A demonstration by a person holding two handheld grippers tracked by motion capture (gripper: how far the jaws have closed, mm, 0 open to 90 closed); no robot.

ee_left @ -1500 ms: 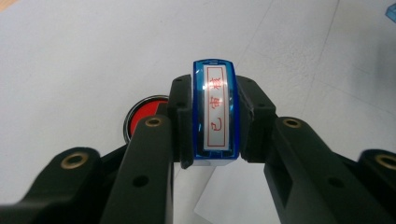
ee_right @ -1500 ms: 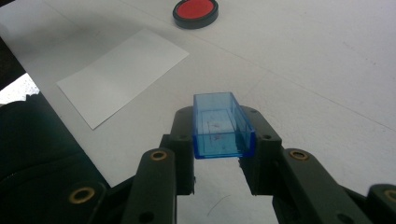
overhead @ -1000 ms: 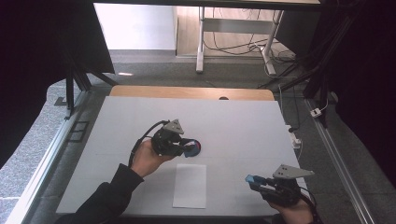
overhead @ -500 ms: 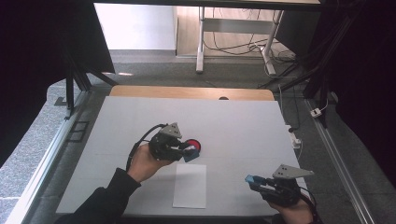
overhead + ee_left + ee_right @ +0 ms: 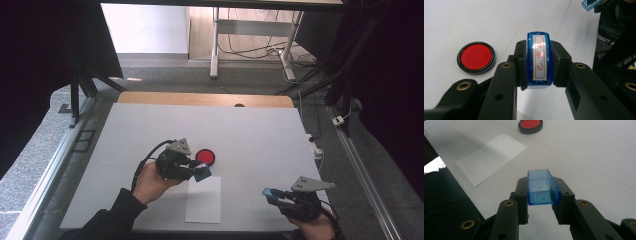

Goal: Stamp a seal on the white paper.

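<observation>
Left gripper (image 5: 539, 82) clamping the blue stamp (image 5: 539, 60), right gripper (image 5: 541, 207) pinching its cap (image 5: 543, 187); risking a smudged print on the paper (image 5: 204, 199) if tilting.

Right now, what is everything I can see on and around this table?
Stamp: one, blue body with a label of red characters, clamped in the left claw.
Stamp cap: one, clear blue, hollow, clamped in the right claw.
Ink pad: one, red in a black round rim, on the table just beyond the stamp.
Paper sheet: one, white, flat on the table between the two claws.
Table: one, white top with a wooden far edge.
Left claw: one, black, shut on the stamp.
Right claw: one, black, shut on the cap.
Hands: two, each holding a claw, at the near edge.
</observation>
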